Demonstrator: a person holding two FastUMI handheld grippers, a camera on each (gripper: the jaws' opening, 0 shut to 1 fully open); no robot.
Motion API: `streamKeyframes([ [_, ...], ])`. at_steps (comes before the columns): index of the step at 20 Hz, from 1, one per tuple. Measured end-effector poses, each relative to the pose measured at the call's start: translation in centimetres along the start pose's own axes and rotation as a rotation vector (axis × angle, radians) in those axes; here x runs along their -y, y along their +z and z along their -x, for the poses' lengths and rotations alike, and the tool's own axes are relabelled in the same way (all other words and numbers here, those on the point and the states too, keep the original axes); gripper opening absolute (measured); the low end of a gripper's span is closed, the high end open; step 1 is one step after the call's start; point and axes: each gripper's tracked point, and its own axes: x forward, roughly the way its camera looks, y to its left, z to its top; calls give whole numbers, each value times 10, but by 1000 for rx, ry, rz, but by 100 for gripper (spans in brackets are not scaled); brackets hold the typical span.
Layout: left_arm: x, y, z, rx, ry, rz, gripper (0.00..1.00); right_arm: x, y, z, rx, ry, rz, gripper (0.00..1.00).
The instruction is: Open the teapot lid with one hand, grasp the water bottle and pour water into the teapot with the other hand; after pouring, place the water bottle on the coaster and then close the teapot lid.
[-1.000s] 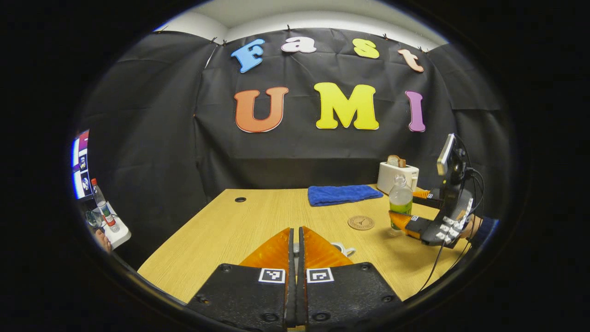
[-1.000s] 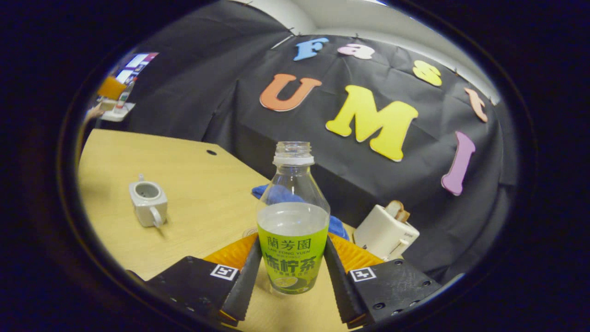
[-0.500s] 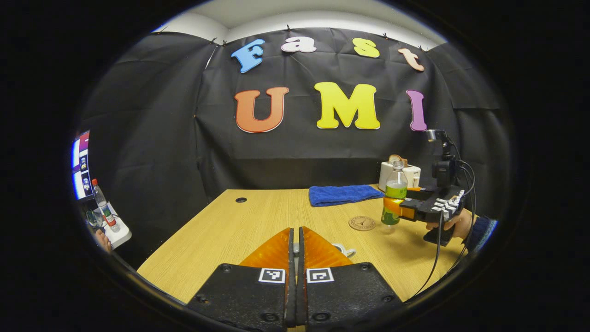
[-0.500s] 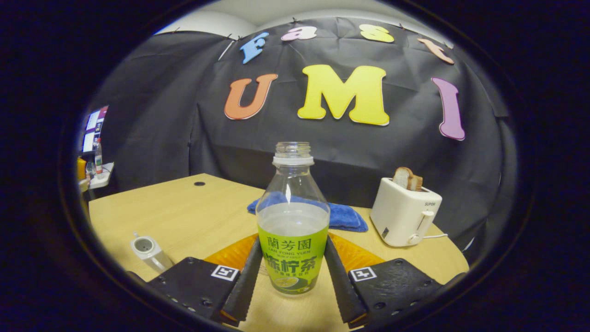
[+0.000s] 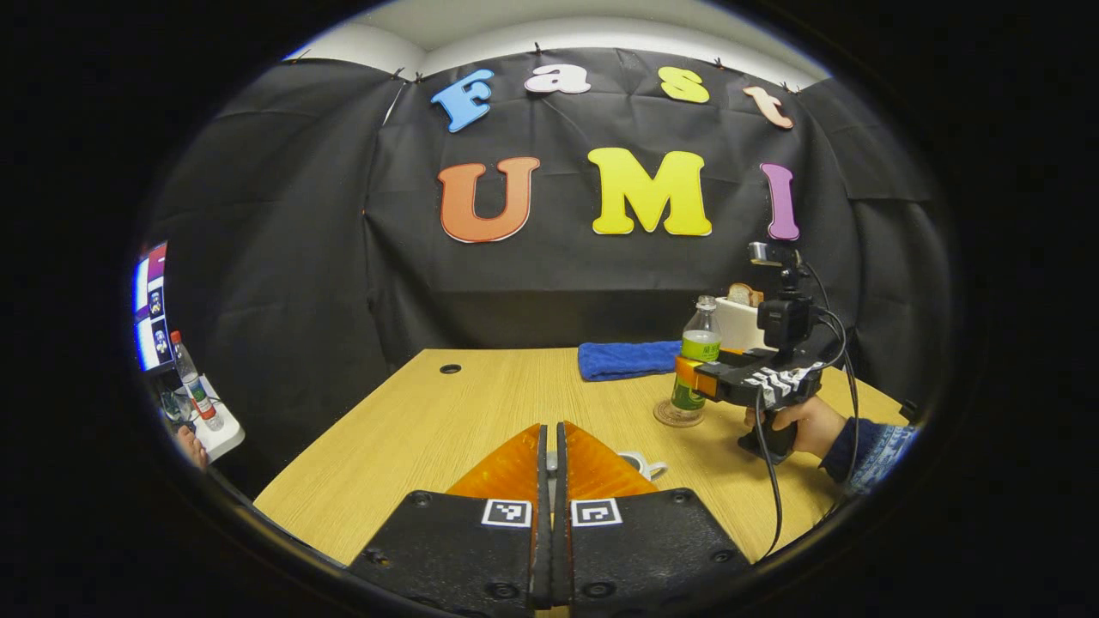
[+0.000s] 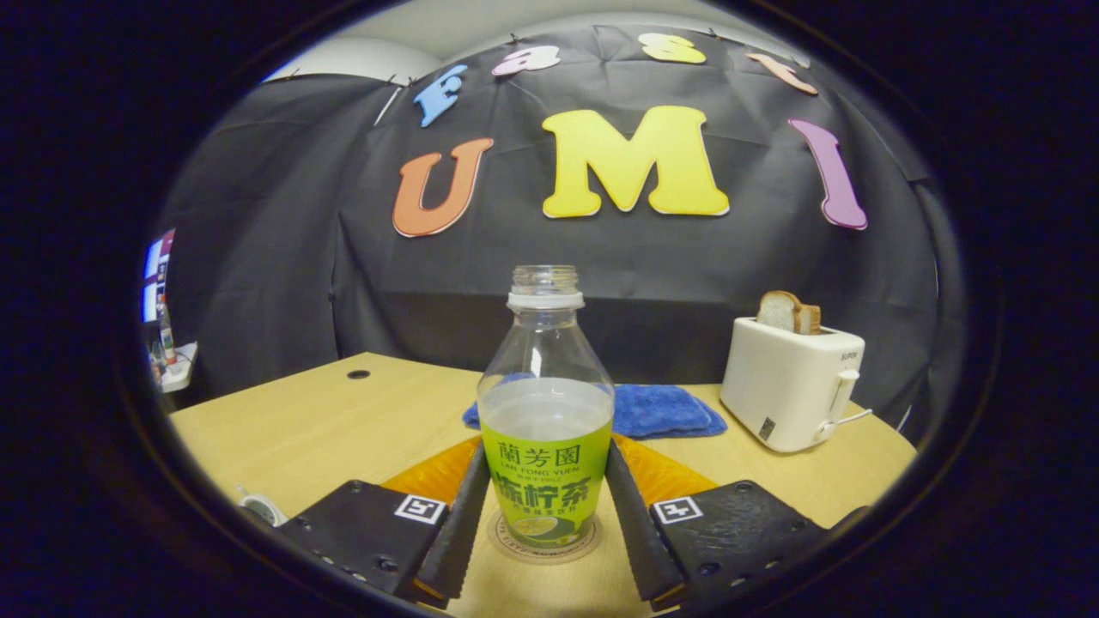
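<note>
Right tool [image 6: 543, 524] grips clear ribbed-neck bottle [image 6: 545, 412], seemingly touching round coaster [image 6: 515, 548].

We see teapot [image 5: 640, 464] mostly hidden behind left gripper [image 5: 552, 455] fingers; only handle and bit of rim show. We cannot tell what fingers pinch. In right gripper view, teapot [image 6: 258, 508] cut off at lower left edge. Coaster [image 6: 544, 542] largely covered by bottle [image 6: 544, 412]. Toaster [image 5: 740, 319] partly hidden behind bottle [image 5: 696, 360] and right gripper [image 5: 694, 376]. Small clutter [image 5: 191, 396] at far left too small to tell.
</note>
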Motion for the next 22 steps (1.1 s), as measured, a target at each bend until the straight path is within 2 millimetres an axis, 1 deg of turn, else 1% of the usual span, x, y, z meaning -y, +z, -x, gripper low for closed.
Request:
streamKeyframes([
  [1, 0, -1, 0, -4, 0, 1, 3, -1, -1, -3, -2, 5, 0, 74],
  [2, -1, -2, 0, -10, 2, -1, 3, -2, -3, -5, -6, 10, -8, 72],
  [4, -1, -3, 0, -16, 5, -4, 3, 0, -11, -9, -25, 3, 0, 74],
  [5, -1, -4, -1, -18, 4, -6, 3, 2, -10, -10, -23, -1, 11, 75],
  [6, -1, -4, -1, -19, 3, -8, 3, 1, -10, -11, -21, 4, 3, 74],
  [7, -2, -5, -2, -21, 5, -7, 3, -1, -9, -10, -19, 8, -2, 76],
  [9, -2, -5, -3, -20, 13, -5, 3, 1, -9, -9, -26, 9, 4, 75],
  [11, 0, -6, -5, -18, 10, -6, 3, -1, -6, -5, -26, 11, 13, 81],
  [12, 1, -5, -5, -15, 10, -6, 3, -1, -4, -3, -24, 11, 14, 91],
  [13, 1, -5, -6, -12, 9, -7, 3, -1, 0, 0, -19, 12, 13, 95],
  [14, 2, -4, -6, -10, 8, -7, 3, -2, 4, 3, -12, 16, 13, 96],
  [15, 2, -4, -6, -7, 10, -6, 3, -3, 8, 6, -5, 20, 9, 95],
  [17, 2, -2, -9, 4, 11, -6, 3, -4, 15, 17, 6, 31, 6, 96],
  [18, 3, -3, -11, 6, 10, -4, 3, -4, 18, 23, 11, 37, 7, 95],
  [19, 5, -5, -14, 3, 8, 3, 3, -4, 22, 30, 16, 45, 6, 95],
  [20, 6, -7, -16, 2, 4, 9, 3, -4, 27, 38, 28, 53, 7, 97],
  [21, 9, -8, -19, 2, -4, 14, 3, -3, 32, 47, 44, 56, 15, 95],
  [22, 11, -8, -22, 6, -5, 15, 3, -2, 37, 57, 63, 58, 33, 96],
])
